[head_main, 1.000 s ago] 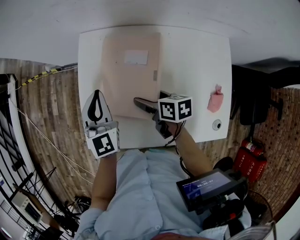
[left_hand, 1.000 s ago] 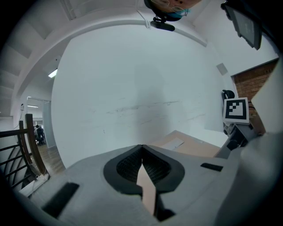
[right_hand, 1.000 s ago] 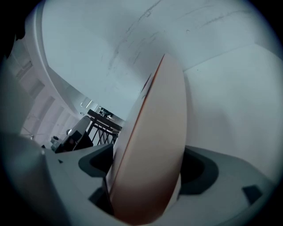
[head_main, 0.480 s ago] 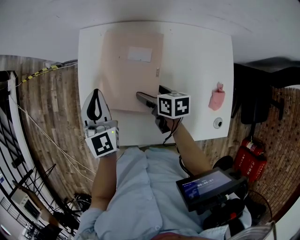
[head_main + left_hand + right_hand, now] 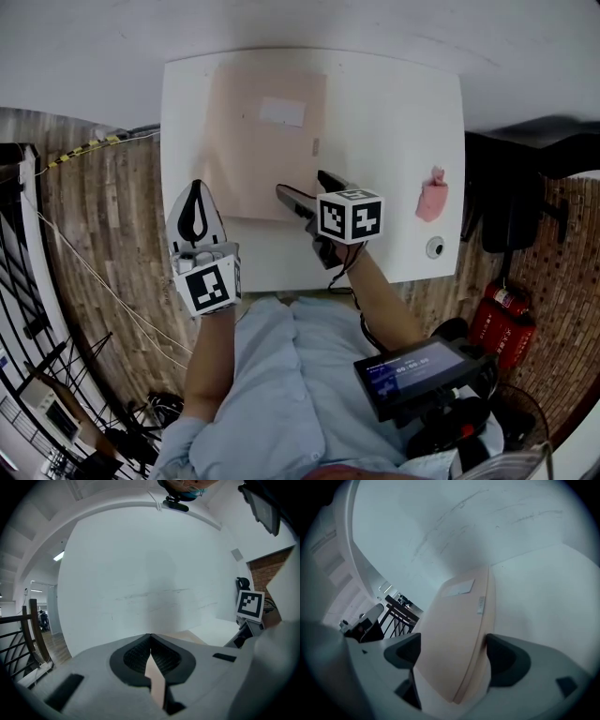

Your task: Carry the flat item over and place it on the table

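A flat pale-pink item (image 5: 262, 141) with a white label lies on the white table (image 5: 394, 122), at its left half. My right gripper (image 5: 302, 185) reaches over the table's near edge and straddles the item's near right corner. In the right gripper view the item (image 5: 450, 634) runs between the two pads. The right pad is at its edge, the left pad stands off it, and the jaws are closing. My left gripper (image 5: 194, 192) hovers at the table's near left edge, pointing away from me. Its tips (image 5: 150, 637) meet with nothing held.
A crumpled pink thing (image 5: 432, 197) and a small round object (image 5: 433, 247) sit near the table's right edge. A black chair (image 5: 525, 197) and red fire extinguishers (image 5: 502, 314) stand on the wooden floor at the right. A wall runs behind the table.
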